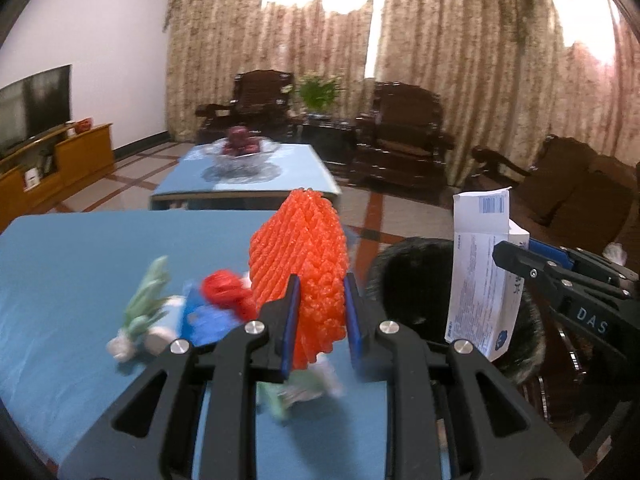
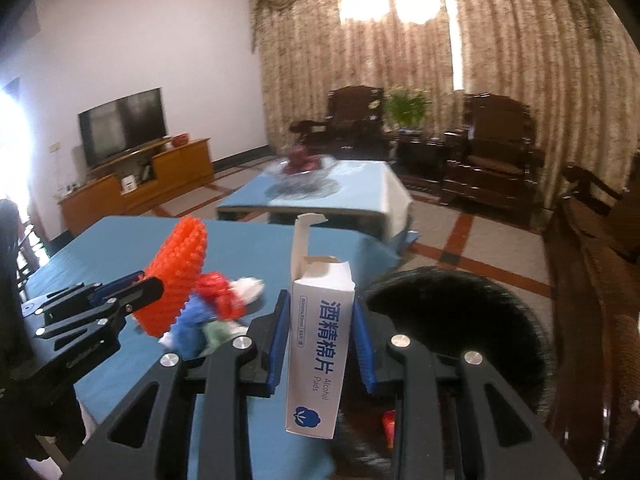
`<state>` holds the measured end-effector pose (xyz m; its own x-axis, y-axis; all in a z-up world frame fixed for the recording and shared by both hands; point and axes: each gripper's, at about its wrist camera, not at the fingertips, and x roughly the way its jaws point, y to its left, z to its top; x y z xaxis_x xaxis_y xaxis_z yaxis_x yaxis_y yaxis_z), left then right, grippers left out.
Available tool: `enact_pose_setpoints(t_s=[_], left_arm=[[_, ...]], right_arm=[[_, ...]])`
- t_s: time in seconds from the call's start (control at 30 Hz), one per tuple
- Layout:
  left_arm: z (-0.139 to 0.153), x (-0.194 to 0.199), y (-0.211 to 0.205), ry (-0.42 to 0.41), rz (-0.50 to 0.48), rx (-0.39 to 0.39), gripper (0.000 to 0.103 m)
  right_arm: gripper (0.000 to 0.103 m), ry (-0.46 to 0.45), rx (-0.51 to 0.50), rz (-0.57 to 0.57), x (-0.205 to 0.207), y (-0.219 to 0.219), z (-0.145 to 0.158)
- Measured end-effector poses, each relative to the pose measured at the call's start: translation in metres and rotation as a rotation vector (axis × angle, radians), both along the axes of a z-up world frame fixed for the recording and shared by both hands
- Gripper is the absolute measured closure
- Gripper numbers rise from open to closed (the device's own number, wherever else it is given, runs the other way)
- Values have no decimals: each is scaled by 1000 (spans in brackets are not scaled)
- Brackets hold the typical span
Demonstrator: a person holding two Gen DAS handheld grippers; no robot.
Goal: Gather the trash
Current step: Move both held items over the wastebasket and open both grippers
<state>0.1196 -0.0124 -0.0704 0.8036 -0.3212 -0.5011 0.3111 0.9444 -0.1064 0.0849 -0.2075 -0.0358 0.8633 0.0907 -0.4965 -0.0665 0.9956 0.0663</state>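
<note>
While both loads hang clear of the blue table point(image 1: 72, 248), I list: left gripper point(image 1: 320, 320) pinching orange foam net point(image 1: 300, 256); right gripper point(image 2: 320, 340) clamping alcohol-pad box point(image 2: 318, 344) upright beside black-lined bin point(image 2: 460, 320), presumably for dropping.

Daylight glows through the curtains point(image 1: 400, 52), where 2 or 3 patches burn out to white. In the right wrist view a doorway at the left edge point(image 2: 12, 140) is blown out too. Both pictures are soft and bent at the rim, with dark corners. The scraps on the blue table point(image 1: 60, 280) smear with motion blur.
</note>
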Motion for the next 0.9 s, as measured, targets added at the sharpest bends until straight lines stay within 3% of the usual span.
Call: enact_pose_setpoints(t_s=[0.23, 0.43, 0.7, 0.8, 0.87, 0.9], left_arm=[[-8, 23, -67, 11, -120, -26, 83], [-22, 41, -122, 30, -199, -25, 83], [-48, 62, -165, 88, -273, -25, 82], [-57, 71, -173, 119, -295, -30, 77], [-62, 75, -175, 144, -311, -41, 64], [-63, 77, -175, 151, -313, -44, 52]], right_arm=[[73, 12, -15, -112, 9, -60, -5], [73, 55, -14, -190, 18, -106, -27], [73, 116, -4, -262, 28, -152, -58], [69, 139, -7, -276, 30, -160, -67], [68, 151, -11, -290, 32, -164, -73], [63, 153, -14, -295, 32, -166, -75]])
